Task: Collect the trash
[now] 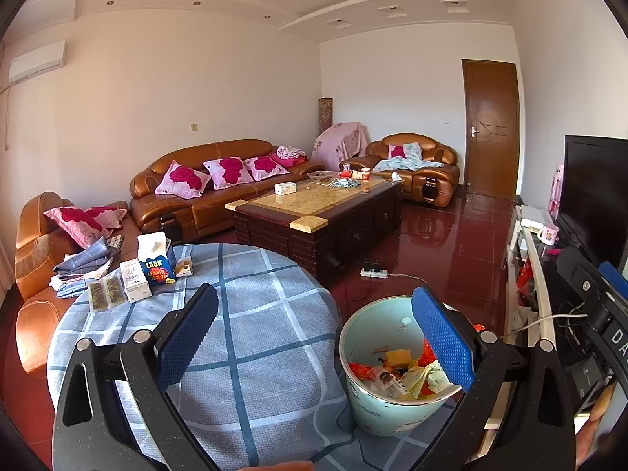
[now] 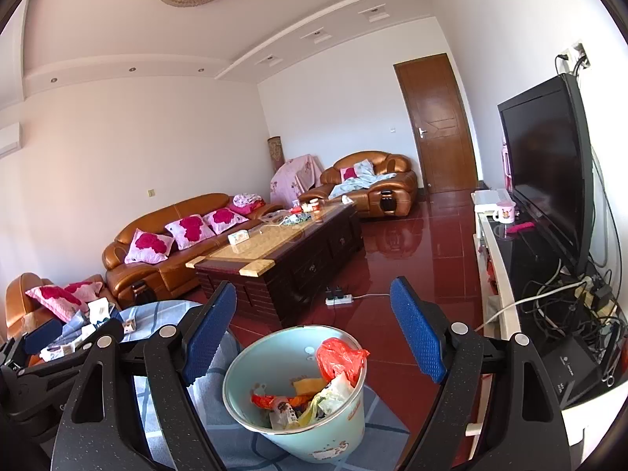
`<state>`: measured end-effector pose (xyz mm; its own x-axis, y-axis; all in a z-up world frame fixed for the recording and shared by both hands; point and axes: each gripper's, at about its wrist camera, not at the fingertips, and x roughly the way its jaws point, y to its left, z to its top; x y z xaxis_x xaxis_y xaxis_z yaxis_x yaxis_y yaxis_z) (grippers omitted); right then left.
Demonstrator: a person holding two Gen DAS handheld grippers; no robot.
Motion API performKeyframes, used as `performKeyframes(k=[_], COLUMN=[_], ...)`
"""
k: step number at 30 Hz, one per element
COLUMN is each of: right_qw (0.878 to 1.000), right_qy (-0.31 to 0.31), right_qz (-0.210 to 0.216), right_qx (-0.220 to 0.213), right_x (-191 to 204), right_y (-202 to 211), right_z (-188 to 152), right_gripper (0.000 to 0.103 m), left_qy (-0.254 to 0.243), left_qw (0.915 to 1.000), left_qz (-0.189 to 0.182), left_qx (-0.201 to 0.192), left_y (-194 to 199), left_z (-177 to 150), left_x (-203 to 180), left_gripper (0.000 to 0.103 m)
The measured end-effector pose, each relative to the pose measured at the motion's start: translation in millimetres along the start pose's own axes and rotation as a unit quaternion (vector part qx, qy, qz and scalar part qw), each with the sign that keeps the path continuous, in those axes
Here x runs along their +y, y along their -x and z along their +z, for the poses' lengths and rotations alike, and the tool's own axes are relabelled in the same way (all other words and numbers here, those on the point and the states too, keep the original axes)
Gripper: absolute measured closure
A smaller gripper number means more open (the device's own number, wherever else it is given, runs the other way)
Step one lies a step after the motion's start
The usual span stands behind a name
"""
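- Trash bin [image 2: 310, 404] on the floor, just right of the checked-cloth counter [image 1: 243, 325], wrappers [image 2: 298, 396] inside.
- Left gripper [image 1: 314, 337] jaws wide apart, empty.
- Right gripper [image 2: 314, 329] jaws wide apart, empty, above bin.
- Cartons [image 1: 155, 263] at counter's far left.

A home living room is indicated by leather sofas [image 1: 204, 184], a coffee table [image 1: 318, 208] and a television [image 2: 545, 168].

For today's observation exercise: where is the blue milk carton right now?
In the left wrist view, the blue milk carton stands at the far left edge of the checked round table, between two white boxes.
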<state>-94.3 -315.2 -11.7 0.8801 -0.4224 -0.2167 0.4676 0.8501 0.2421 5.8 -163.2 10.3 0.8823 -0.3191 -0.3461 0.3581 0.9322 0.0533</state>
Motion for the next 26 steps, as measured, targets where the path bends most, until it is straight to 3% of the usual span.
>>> performKeyframes(k=[5,13,20,26], right_qw=[1.0,1.0,1.0,1.0], right_qy=[-0.001,-0.002,-0.006,-0.008], right_qz=[-0.001,-0.001,-0.002,0.0], right_qx=[0.002,0.002,0.004,0.008], right_x=[0.4,1.1,-4.2,-5.7], right_y=[0.1,-0.3,-0.5,-1.4], right_z=[-1.5,-1.9,-3.8,-4.4], right_gripper=[0.023,0.023,0.023,0.023], left_qy=[0.019,0.009,0.009,0.006], left_qw=[0.9997,0.9996,1.0,1.0], left_qz=[-0.016,-0.024,0.002,0.0], left_qx=[0.008,0.01,0.001,-0.004], left_y=[-2.0,0.2,1.7,2.8], left_z=[2.2,1.7,4.2,6.5], left_x=[6.7,-1.0,-0.6,0.3], left_gripper=[0.006,0.006,0.006,0.006])
